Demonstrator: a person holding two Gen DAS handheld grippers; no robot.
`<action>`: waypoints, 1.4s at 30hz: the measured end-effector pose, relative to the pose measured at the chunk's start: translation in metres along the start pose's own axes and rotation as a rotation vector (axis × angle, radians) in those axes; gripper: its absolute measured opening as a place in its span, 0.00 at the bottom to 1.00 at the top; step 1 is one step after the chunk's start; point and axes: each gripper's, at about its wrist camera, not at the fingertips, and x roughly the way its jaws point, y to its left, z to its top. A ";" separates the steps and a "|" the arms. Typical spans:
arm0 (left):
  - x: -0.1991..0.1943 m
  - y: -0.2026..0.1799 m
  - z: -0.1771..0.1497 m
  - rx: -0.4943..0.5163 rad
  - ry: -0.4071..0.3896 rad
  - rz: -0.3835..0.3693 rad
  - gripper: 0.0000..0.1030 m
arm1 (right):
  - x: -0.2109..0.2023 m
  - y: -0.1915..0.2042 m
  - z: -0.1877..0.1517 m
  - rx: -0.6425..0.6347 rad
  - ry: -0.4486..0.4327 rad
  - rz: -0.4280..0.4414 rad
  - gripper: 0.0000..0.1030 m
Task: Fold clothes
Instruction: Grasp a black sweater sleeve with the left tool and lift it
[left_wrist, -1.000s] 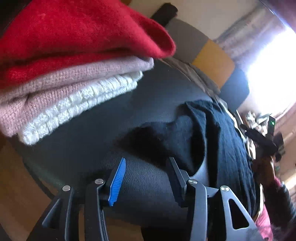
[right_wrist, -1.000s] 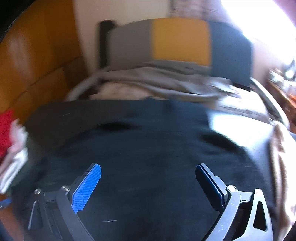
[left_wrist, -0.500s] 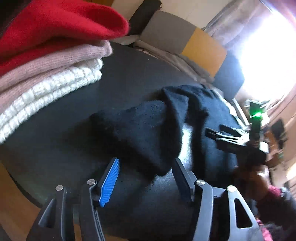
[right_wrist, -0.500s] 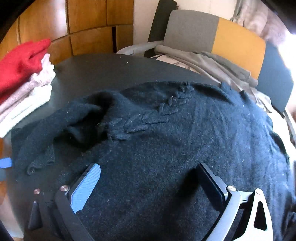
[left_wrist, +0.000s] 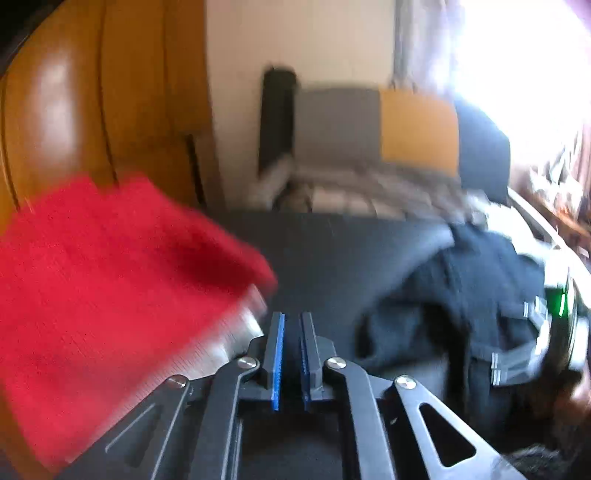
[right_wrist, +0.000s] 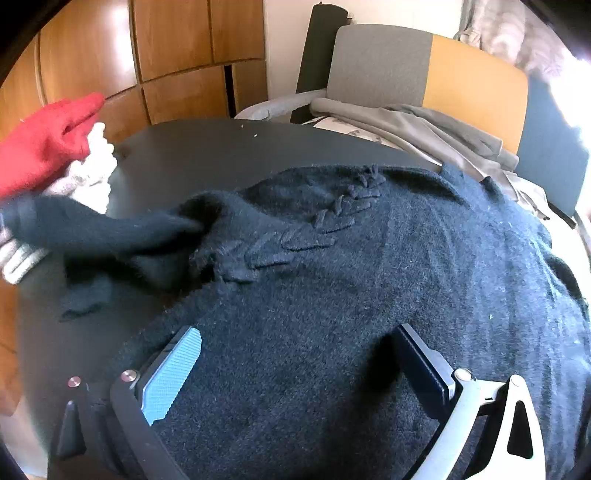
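A black knit sweater (right_wrist: 369, 280) lies spread on the round black table (right_wrist: 229, 151). Its sleeve (right_wrist: 92, 229) is stretched out to the left and lifted off the table, toward the frame's left edge. My right gripper (right_wrist: 295, 354) is open, its fingers resting on the sweater's body. In the blurred left wrist view my left gripper (left_wrist: 291, 332) has its jaws nearly together, with the sweater (left_wrist: 461, 295) bunched to its right; nothing shows between the pads. The right gripper's body with a green light (left_wrist: 557, 306) shows at the far right.
A stack of folded sweaters, red (right_wrist: 44, 144) on top of pale ones (right_wrist: 92, 166), sits at the table's left, also red in the left wrist view (left_wrist: 110, 280). A grey and yellow chair (right_wrist: 424, 70) with grey clothes (right_wrist: 406, 125) stands behind. Wooden cabinets (right_wrist: 166, 55) line the wall.
My left gripper has closed from wide open and swung up and left, away from the sleeve end. The sleeve now stretches out to the left. My right gripper stays open on the sweater.
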 end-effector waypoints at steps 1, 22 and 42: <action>-0.004 0.002 0.012 0.037 -0.023 0.024 0.06 | 0.000 -0.001 0.000 0.003 -0.003 0.005 1.00; 0.014 0.003 -0.131 -0.190 0.309 -0.253 0.53 | -0.006 -0.010 0.000 0.037 -0.029 0.053 1.00; 0.037 -0.018 -0.064 -0.032 0.100 -0.014 0.11 | -0.005 -0.012 0.001 0.052 -0.036 0.071 1.00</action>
